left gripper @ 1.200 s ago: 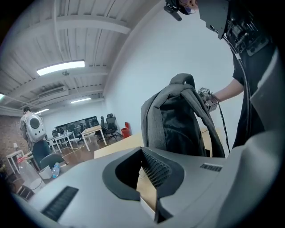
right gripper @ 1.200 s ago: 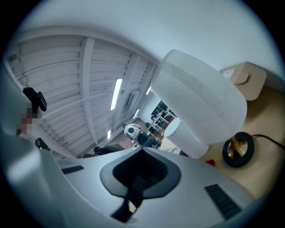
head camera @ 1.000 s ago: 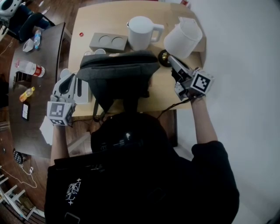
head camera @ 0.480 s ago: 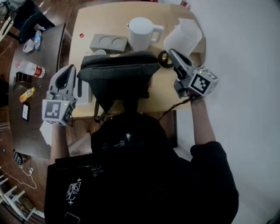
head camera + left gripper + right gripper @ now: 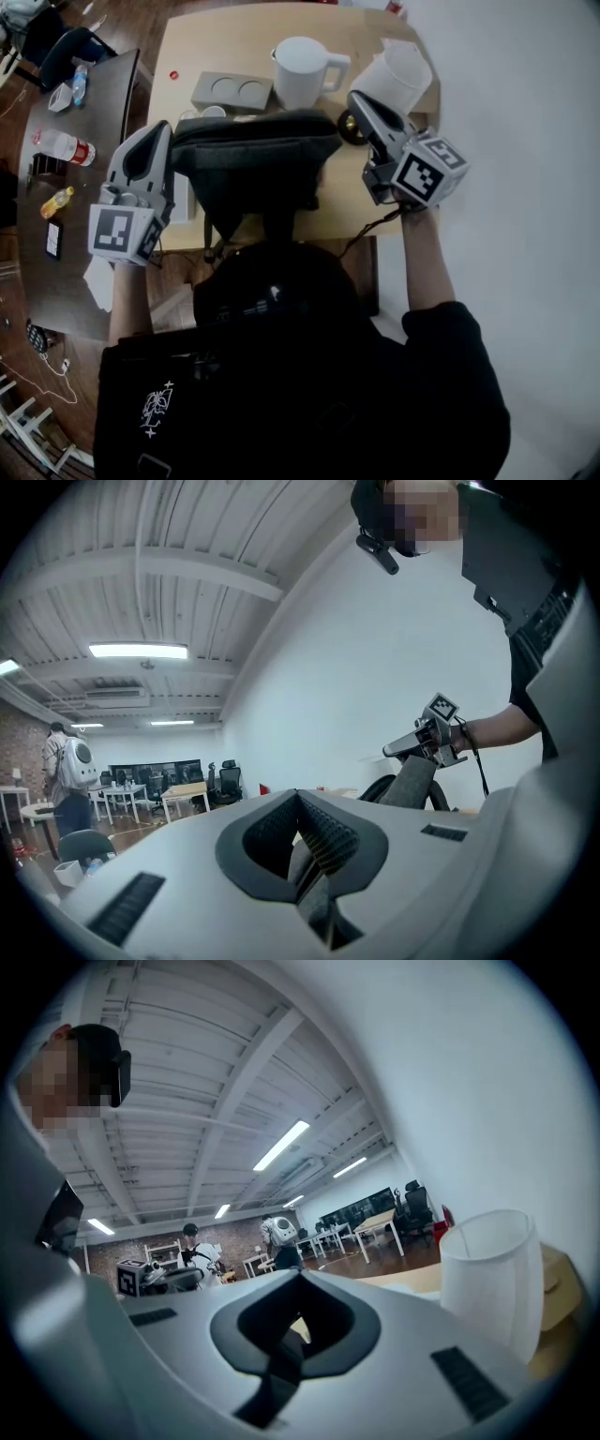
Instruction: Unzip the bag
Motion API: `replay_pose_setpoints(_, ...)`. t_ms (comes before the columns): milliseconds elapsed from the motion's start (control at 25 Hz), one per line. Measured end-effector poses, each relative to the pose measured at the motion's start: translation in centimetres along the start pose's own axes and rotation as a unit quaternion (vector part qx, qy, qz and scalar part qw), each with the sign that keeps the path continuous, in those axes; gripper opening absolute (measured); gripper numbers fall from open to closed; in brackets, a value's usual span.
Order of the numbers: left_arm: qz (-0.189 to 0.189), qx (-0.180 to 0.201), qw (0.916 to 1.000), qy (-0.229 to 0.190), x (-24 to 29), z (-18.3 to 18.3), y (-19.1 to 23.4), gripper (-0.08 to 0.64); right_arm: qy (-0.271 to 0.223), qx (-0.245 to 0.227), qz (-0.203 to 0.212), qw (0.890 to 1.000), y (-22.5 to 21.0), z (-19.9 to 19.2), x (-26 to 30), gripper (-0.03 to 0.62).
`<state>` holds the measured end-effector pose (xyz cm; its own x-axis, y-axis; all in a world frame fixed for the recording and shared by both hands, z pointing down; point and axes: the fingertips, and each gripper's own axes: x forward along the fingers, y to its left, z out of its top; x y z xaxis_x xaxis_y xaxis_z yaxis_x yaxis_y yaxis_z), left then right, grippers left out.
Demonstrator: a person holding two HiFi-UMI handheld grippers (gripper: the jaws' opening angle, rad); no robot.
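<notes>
Grey bag (image 5: 258, 159) lies between the left tool (image 5: 160, 133) and right tool (image 5: 357, 99).

No word or number can be read in any view. The nearest things to signs are black-and-white square code markers. One sits on the cube (image 5: 120, 232) of the left gripper (image 5: 160, 133), at the left of the head view. Another is on the cube of the right gripper (image 5: 357, 99), right of centre. The same patterns show small in the two gripper views. A white emblem (image 5: 155, 410) on the person's black shirt (image 5: 309, 403), lower left, is illegible. On the dark side table (image 5: 94, 192) at far left, a clear bottle (image 5: 64, 146) has a red label with print too small to read.
</notes>
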<state>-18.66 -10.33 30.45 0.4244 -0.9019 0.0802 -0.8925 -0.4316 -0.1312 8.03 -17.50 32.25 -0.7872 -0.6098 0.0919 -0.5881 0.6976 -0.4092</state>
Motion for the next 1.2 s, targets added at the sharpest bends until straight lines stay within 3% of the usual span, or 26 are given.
replay_pose_setpoints(1200, -0.03, -0.001, 0.9989, -0.036, 2.7, 4.0, -3.5, 0.0, 0.024, -0.118, 0.061, 0.991, 8.2, 1.8, 5.9, 0.009)
